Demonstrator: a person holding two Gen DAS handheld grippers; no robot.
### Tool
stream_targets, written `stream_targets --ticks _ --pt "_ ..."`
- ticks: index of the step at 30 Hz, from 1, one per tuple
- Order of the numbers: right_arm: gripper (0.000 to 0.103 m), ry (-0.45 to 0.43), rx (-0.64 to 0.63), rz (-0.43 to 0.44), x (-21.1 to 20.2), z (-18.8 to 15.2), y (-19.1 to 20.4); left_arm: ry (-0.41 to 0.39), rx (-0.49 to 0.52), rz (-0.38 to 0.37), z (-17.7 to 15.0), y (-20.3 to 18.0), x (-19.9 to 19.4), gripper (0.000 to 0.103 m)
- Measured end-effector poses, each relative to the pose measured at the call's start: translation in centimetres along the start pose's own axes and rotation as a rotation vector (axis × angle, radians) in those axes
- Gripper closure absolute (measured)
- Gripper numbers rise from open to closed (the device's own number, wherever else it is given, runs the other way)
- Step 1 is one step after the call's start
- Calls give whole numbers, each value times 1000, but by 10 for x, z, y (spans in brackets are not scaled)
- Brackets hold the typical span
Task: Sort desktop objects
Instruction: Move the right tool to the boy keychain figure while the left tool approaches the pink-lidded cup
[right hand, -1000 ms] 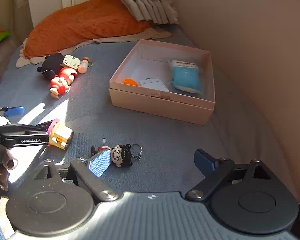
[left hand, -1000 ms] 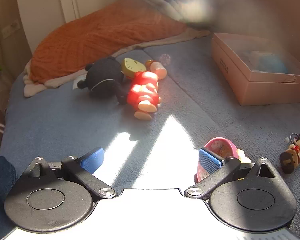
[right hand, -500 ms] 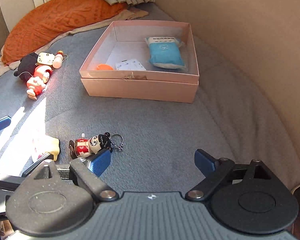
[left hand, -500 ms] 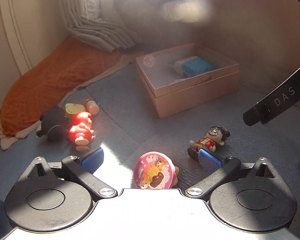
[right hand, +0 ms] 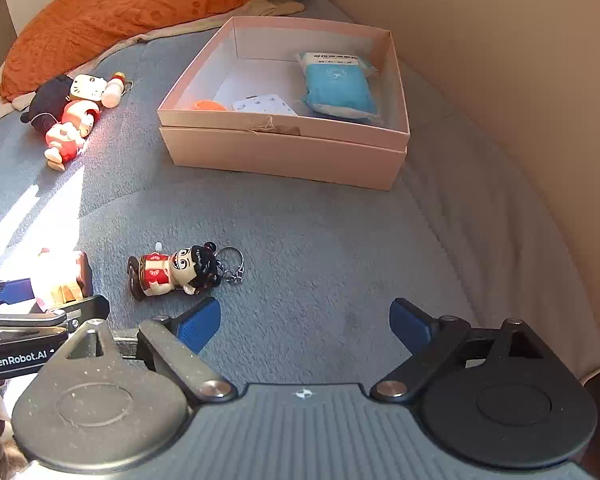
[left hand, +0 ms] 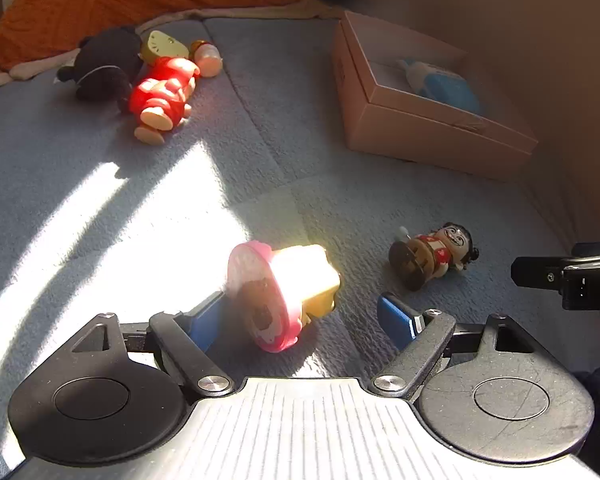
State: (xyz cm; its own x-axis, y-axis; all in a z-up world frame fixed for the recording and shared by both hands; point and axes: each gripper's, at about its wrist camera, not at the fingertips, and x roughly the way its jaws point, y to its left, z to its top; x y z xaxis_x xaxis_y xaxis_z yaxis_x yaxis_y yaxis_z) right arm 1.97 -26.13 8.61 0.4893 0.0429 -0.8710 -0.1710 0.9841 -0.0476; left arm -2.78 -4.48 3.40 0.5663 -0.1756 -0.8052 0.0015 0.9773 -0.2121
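My left gripper (left hand: 304, 320) is open, its jaws on either side of a pink-and-yellow round toy (left hand: 280, 292) that lies on the grey-blue cushion in sunlight; this toy also shows in the right wrist view (right hand: 62, 276). A small doll keychain in red (right hand: 178, 270) lies just ahead of my open, empty right gripper (right hand: 304, 324), nearer its left fingertip; it also shows in the left wrist view (left hand: 434, 256). The pink open box (right hand: 284, 152) holds a blue packet (right hand: 338, 86), a white card and an orange piece.
A black plush (left hand: 104, 64), a red figure (left hand: 164, 92), a cat-face toy (left hand: 162, 44) and a small bottle figure (left hand: 208, 58) lie together at the far left. An orange blanket (right hand: 120, 12) lies behind them. A beige wall (right hand: 520, 80) curves along the right.
My left gripper has swung down and closed in on the pink-and-yellow toy, which now lies between its jaws. My right gripper has moved a little nearer the doll keychain.
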Motion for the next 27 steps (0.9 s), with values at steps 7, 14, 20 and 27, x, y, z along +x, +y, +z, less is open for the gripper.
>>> stream_targets --ticks 7,14,20,27 --pt "10 -9 1 -11 -1 0 1 -56 79 -136 -3 -15 -23 9" --pt "10 -13 80 -22 0 3 -11 -91 161 -210 0 -40 -27 11" --pt "33 -56 88 224 -23 14 -8 -115 257 -204 -5 -55 -23 9" --pt "45 -21 -236 303 -4 41 81 -131 295 -201 -8 -51 -24 8"
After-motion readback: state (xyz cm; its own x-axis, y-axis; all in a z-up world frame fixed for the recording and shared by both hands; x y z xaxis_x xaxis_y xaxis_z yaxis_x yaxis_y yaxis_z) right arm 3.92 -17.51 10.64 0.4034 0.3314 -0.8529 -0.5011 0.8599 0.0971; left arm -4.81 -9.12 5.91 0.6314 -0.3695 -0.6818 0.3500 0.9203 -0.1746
